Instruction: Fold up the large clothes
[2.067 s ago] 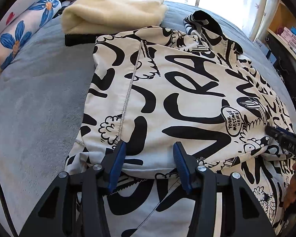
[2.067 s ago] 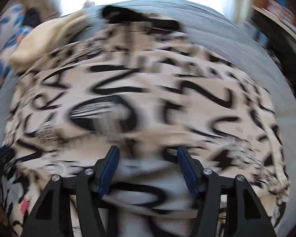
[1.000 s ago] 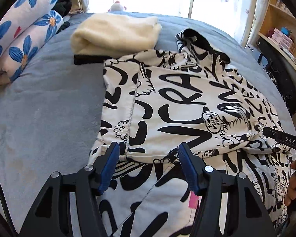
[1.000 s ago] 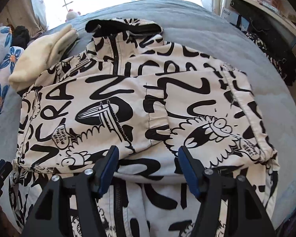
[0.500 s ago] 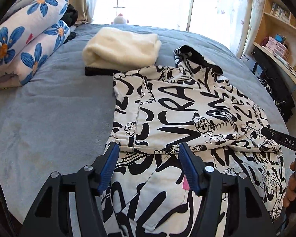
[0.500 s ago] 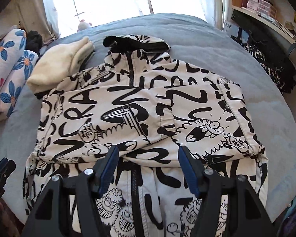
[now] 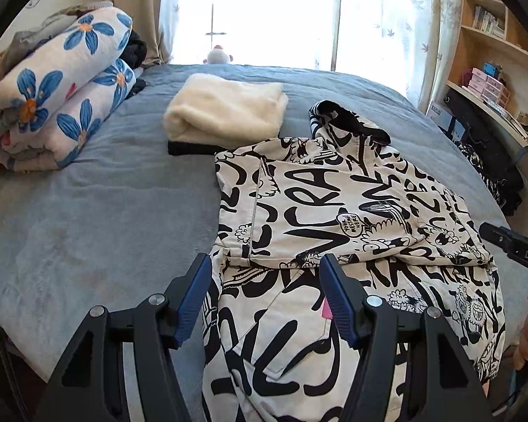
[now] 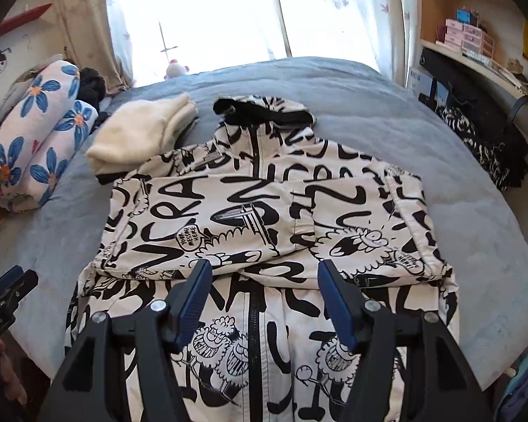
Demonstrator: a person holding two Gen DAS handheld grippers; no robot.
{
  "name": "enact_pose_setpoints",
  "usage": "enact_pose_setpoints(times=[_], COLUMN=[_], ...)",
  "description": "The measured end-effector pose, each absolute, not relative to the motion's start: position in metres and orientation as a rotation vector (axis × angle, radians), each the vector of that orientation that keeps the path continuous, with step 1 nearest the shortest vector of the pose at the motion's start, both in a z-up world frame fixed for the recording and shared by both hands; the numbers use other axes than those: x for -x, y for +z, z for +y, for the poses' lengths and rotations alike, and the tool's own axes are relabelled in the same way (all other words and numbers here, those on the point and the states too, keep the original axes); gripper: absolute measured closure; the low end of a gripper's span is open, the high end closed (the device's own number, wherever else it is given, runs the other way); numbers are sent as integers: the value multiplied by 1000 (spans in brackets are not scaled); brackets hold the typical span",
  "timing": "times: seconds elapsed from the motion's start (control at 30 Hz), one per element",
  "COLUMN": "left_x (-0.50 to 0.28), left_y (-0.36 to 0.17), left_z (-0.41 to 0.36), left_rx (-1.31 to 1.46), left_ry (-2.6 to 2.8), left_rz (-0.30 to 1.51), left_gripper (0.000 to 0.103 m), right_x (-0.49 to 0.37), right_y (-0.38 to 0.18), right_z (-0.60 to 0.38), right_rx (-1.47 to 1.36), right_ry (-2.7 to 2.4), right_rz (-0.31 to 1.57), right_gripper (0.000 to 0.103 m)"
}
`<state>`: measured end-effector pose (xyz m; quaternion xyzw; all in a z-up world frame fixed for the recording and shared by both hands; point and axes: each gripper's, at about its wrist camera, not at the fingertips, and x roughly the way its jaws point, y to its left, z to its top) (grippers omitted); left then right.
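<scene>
The left gripper point(image 7: 264, 295) stands apart and empty, and so does the right gripper point(image 8: 262, 297). Both have drawn back and up from the hoodie point(image 7: 334, 211), which a second ago filled the views and now shows nearly whole. It lies face up on the grey bed point(image 7: 105, 211), sleeves folded across the chest, hood point(image 8: 264, 112) toward the window, hem hanging over the near edge. The sleeve fold looks finished; the next step is probably taking the hem and folding it up over the sleeves. A cream blanket point(image 7: 225, 105) lies just beside its shoulder.
</scene>
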<state>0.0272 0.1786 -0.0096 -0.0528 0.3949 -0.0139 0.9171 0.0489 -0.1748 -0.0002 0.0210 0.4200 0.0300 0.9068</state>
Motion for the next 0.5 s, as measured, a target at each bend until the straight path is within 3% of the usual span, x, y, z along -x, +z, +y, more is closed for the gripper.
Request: enact_pose_setpoints(times=[0.5], left_x=[28], left_y=[12], left_z=[180], left_rx=[81], left_ry=[-14], left_rz=[759], left_gripper=[32], right_x=[15], right_y=[22], right_z=[-191], right_rx=[1], right_ry=[99], right_rz=[755], right_gripper=[37])
